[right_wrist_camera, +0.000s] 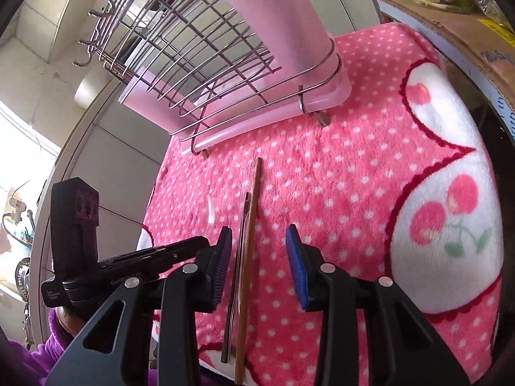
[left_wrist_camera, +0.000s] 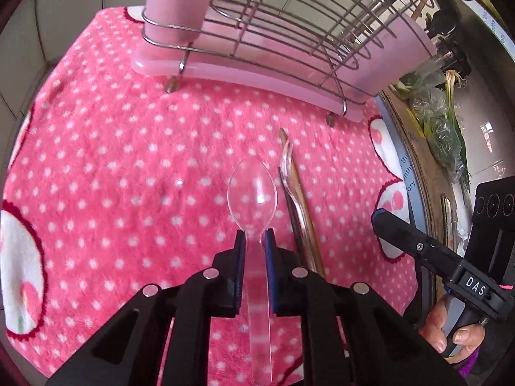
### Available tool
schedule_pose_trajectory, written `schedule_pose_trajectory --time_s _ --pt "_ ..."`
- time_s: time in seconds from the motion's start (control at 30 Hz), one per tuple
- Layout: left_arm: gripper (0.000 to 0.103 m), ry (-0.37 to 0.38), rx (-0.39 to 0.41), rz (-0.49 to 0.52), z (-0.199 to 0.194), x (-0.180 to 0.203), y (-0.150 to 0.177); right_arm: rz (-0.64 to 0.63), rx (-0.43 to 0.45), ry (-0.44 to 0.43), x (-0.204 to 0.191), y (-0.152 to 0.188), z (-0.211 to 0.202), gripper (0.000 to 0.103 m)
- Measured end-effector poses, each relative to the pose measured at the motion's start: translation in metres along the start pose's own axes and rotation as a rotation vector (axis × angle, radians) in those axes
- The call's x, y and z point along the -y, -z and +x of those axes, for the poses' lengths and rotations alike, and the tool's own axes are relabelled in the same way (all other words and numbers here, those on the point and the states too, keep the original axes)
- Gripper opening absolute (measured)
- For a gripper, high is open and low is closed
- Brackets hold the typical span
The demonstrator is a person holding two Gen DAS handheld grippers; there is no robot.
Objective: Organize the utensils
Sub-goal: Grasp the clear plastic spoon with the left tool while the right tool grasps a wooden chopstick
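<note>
My left claw [left_wrist_camera: 255,236] is narrowed onto the neck of a clear plastic spoon [left_wrist_camera: 252,189]; both blue pads touch it, its bowl lies just ahead of the fingertips on the pink white-dotted fleece blanket [left_wrist_camera: 128,167], and its handle runs back between the fingers toward the camera. Just to the right of that claw lie a clear plastic fork [left_wrist_camera: 288,177] and a thin brown wooden chopstick [left_wrist_camera: 305,212], side by side and touching.

My right claw [right_wrist_camera: 259,241] stands at a middling width with nothing pressed between its pads. The chopstick [right_wrist_camera: 252,212] and the fork [right_wrist_camera: 243,222] pass lengthwise under its gap, closer to the left finger, and reach ahead of the tips. I cannot tell whether that finger touches them.

Beyond both claws stands a wire dish rack on a pale pink plastic tray [left_wrist_camera: 257,74], with a tall pink plastic cup [left_wrist_camera: 180,0] at its end.
</note>
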State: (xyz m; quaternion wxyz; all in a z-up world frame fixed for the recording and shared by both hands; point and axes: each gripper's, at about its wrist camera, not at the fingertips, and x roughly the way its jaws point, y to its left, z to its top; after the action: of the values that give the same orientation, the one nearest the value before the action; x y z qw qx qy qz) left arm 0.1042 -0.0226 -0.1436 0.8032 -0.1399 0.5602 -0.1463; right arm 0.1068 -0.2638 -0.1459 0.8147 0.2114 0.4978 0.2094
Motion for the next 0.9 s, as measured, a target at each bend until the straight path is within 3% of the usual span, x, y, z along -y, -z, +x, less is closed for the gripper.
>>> schedule_pose_trajectory --time_s 0.13,0.4,0.6,0.73,0.9 --pt "0.011 -0.048 0.047 -0.017 -0.016 -0.018 -0.004 -0.026 -0.032 0.033 -0.011 -0.012 0.018 0.034" --pt "0.011 -0.143 0.109 0.013 -0.033 -0.043 -0.006 -0.120 -0.139 0.191 -0.039 -0.030 0.067 0.018" --pt "0.011 -0.143 0.109 0.005 -0.027 -0.047 -0.005 -0.149 -0.163 0.278 -0.042 -0.036 0.090 0.016" --pt "0.011 -0.142 0.092 -0.013 -0.020 -0.051 -0.008 -0.134 -0.164 0.273 -0.039 -0.039 0.095 0.016" --pt "0.011 -0.130 0.066 -0.037 -0.014 -0.057 -0.009 -0.080 -0.153 0.238 -0.027 -0.042 0.088 0.006"
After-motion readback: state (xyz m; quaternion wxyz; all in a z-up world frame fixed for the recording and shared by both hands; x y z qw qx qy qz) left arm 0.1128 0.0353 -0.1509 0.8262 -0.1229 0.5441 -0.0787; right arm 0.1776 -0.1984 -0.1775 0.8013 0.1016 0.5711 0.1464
